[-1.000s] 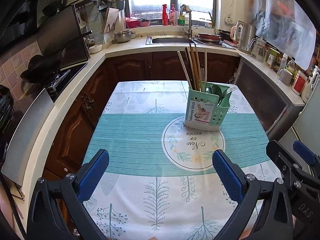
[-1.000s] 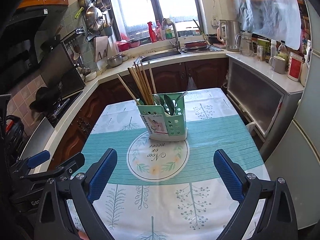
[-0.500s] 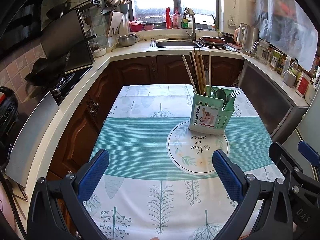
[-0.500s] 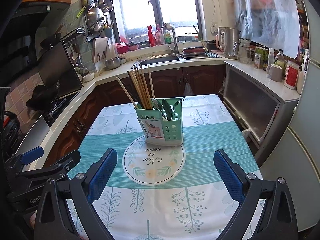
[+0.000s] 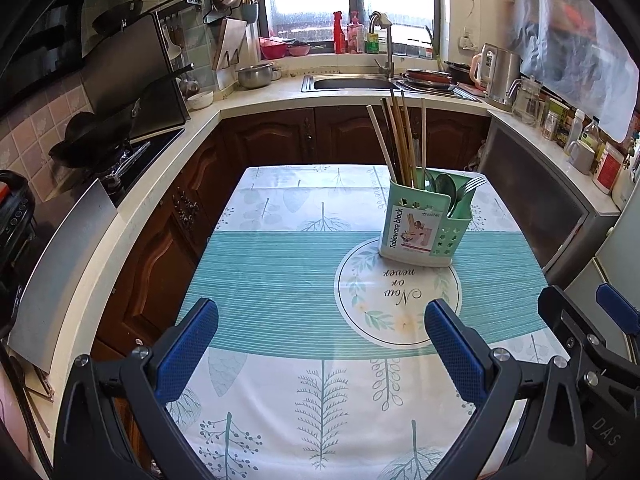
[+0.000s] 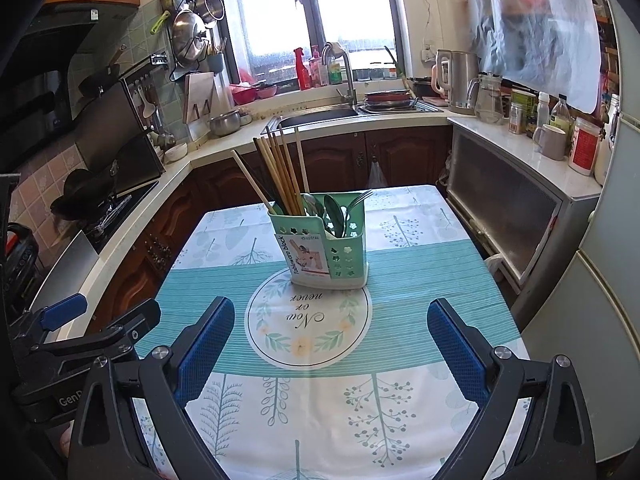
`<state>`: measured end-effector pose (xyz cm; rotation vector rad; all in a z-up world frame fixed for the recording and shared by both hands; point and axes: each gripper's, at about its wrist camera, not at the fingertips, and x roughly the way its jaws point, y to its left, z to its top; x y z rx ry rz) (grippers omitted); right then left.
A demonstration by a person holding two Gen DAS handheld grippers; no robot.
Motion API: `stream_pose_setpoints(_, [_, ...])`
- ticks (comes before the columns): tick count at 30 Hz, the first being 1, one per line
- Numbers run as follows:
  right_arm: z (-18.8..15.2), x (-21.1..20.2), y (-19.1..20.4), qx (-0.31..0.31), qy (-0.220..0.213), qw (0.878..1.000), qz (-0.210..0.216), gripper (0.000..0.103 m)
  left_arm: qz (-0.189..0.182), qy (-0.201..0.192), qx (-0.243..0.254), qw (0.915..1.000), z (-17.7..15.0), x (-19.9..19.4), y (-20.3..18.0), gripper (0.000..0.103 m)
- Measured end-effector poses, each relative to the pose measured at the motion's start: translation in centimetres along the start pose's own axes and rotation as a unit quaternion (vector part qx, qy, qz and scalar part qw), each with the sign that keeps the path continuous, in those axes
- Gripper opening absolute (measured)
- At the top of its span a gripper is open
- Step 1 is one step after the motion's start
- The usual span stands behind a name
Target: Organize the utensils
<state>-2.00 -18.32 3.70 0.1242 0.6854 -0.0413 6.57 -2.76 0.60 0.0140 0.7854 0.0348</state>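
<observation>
A green utensil holder [image 5: 424,228] stands upright on the table's round print; it also shows in the right wrist view [image 6: 324,248]. Several chopsticks [image 5: 400,140] stand in its left compartment, and spoons [image 5: 444,188] and a fork [image 5: 472,184] in its right one. My left gripper [image 5: 320,336] is open and empty, above the near part of the table, well short of the holder. My right gripper [image 6: 330,336] is open and empty, also near the front edge. Each gripper shows at the edge of the other's view.
The table [image 5: 280,280] has a teal and white cloth. Brown cabinets and a counter with a sink [image 5: 352,82] wrap around behind it. A stove with a wok [image 5: 92,144] is at left. A metal-fronted unit [image 6: 504,208] and a fridge stand at right.
Both grippers have drawn back and up from the table, so the holder looks smaller and farther. Both stay open and empty.
</observation>
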Motion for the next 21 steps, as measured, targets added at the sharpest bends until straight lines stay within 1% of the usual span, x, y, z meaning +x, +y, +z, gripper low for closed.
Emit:
stream_pose_setpoints(15, [-0.07,0.13,0.16,0.001,0.001,1.000,-0.001,0.098,0.001,0.001,-0.002,1.0000,-0.28,0.17,-0.38,0.102])
stream_pose_setpoints(21, [-0.31,0.58,0.13,0.001,0.005,1.000,0.000,0.098,0.003,0.009,-0.001,1.0000,-0.51,0.32,-0.43,0.102])
